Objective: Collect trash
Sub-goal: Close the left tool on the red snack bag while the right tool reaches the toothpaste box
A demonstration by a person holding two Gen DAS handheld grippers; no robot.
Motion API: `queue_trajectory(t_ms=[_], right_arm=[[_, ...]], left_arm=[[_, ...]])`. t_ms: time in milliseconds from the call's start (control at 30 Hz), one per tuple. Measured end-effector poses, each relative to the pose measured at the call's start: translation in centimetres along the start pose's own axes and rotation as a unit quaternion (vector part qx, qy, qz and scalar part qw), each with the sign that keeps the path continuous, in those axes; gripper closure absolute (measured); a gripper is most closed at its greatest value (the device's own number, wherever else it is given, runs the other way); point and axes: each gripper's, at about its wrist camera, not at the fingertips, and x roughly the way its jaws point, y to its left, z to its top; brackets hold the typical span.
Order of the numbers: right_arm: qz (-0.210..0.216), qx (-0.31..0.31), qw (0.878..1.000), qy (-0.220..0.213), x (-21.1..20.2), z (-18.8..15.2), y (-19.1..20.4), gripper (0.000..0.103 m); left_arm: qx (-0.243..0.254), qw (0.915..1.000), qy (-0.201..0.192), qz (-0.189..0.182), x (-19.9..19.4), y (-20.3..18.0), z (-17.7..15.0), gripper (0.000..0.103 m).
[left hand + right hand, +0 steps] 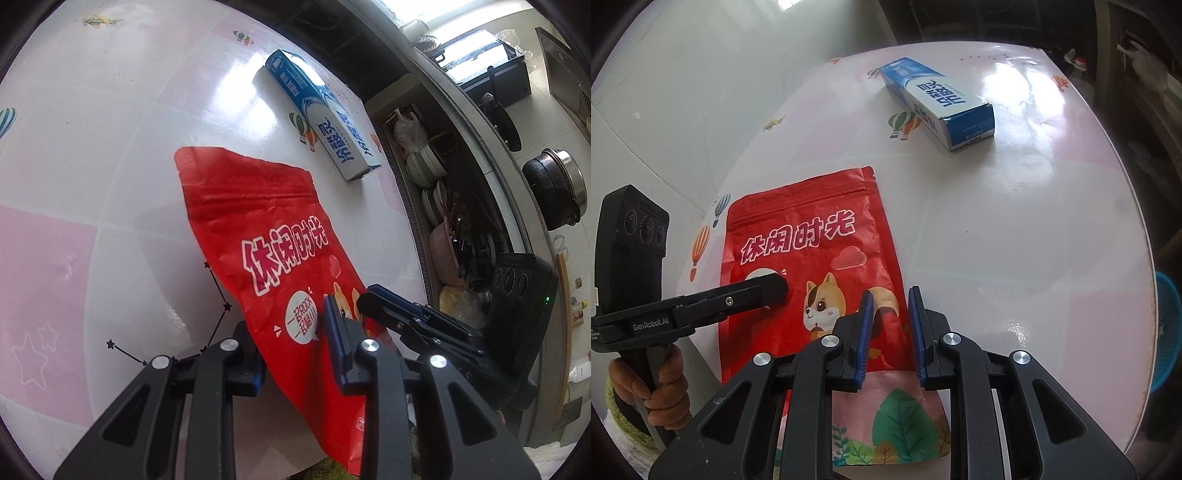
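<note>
A red snack bag (273,254) with white Chinese lettering lies on the white table (110,166). It also shows in the right wrist view (812,251) with a squirrel picture. A blue and white toothpaste box (325,118) lies beyond it, also in the right wrist view (938,99). My left gripper (291,354) straddles the bag's left edge, one finger under it, one pad (336,343) on top; in the right wrist view (768,291) its tip rests on the bag. My right gripper (890,332) is open a little, over the bag's lower right edge.
Past the table's right edge a low shelf holds bowls and plates (432,177), and a black pot (557,188) sits on a counter. A blue basket (1167,332) stands beyond the table's right edge. The tablecloth has pink squares (40,288) and balloon prints.
</note>
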Motion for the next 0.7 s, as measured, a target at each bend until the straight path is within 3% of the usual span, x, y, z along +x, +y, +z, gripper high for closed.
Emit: queue_trajectory(t_ms=[300, 400, 533, 700], right_arm=[[0.01, 0.013, 1.0, 0.005, -0.2, 0.2, -0.3, 0.083], [0.009, 0.02, 1.0, -0.001, -1.3, 0.5, -0.9, 0.076], [0.006, 0.022, 0.999, -0.043, -4.5, 1.9, -2.2, 0.062], [-0.007, -0.006, 0.997, -0.077, -7.3, 6.9, -3.2, 0.045]], left_arm=[[0.014, 0.9996, -0.008, 0.025, -0.2, -0.3, -0.2, 0.089], [0.019, 0.9989, -0.011, 0.042, -0.3, -0.5, -0.3, 0.091], [0.023, 0.9977, -0.016, 0.062, -0.7, -0.4, -0.3, 0.093], [0.006, 0.9971, -0.032, 0.069, -1.6, 0.6, -0.4, 0.095]])
